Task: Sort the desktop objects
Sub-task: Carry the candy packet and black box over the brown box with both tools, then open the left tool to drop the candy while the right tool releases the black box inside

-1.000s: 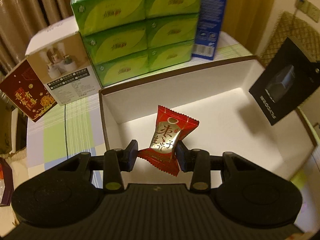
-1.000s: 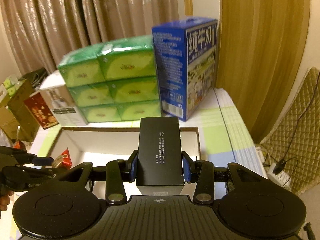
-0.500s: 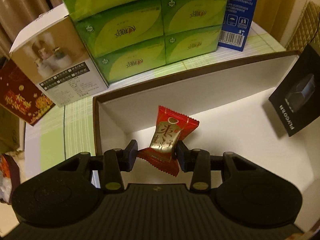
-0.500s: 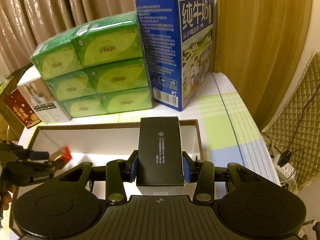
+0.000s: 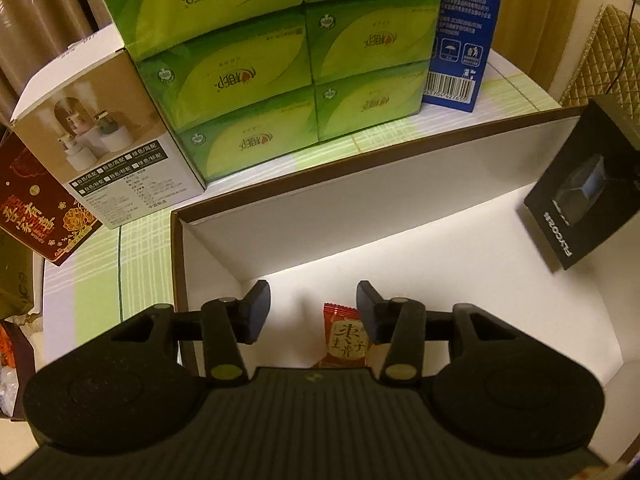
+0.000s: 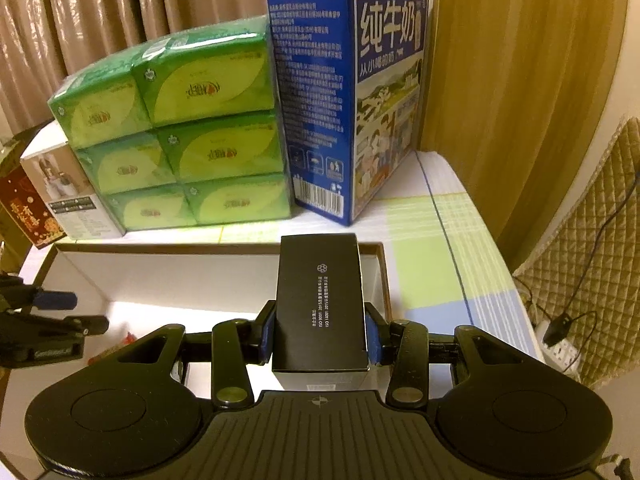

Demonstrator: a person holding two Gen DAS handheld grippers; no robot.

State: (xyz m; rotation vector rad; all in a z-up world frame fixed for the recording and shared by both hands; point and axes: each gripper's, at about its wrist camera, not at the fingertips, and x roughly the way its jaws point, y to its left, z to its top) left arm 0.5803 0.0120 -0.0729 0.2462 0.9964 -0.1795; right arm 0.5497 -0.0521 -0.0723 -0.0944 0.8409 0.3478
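Since the earlier frame the left hand-held gripper [image 5: 308, 306] has let go of the red candy [image 5: 345, 342], and its jaws now stand spread wide. The candy lies flat on the white floor of the open box [image 5: 400, 200], near the box's left wall, below the gap between the fingers and closer to the right finger; the gripper body cuts off its lower end. The box floor to the right of the candy is bare up to the black carton [image 5: 580, 204], which hangs above the right end of the box.

The right hand-held gripper [image 6: 319, 332] pinches this black carton [image 6: 320, 300] between both pads, upright, over the box's right end near its brown rim [image 6: 384, 276]. In the right wrist view the candy is mostly hidden behind the gripper body.

Behind the box's far edge the green tissue packs [image 6: 192, 140] and the blue milk carton [image 6: 348, 100] stand on the surface [image 6: 432, 256], just beside each other. At the surface's left edge stand a white product box [image 5: 108, 152] and a dark red box [image 5: 40, 216].
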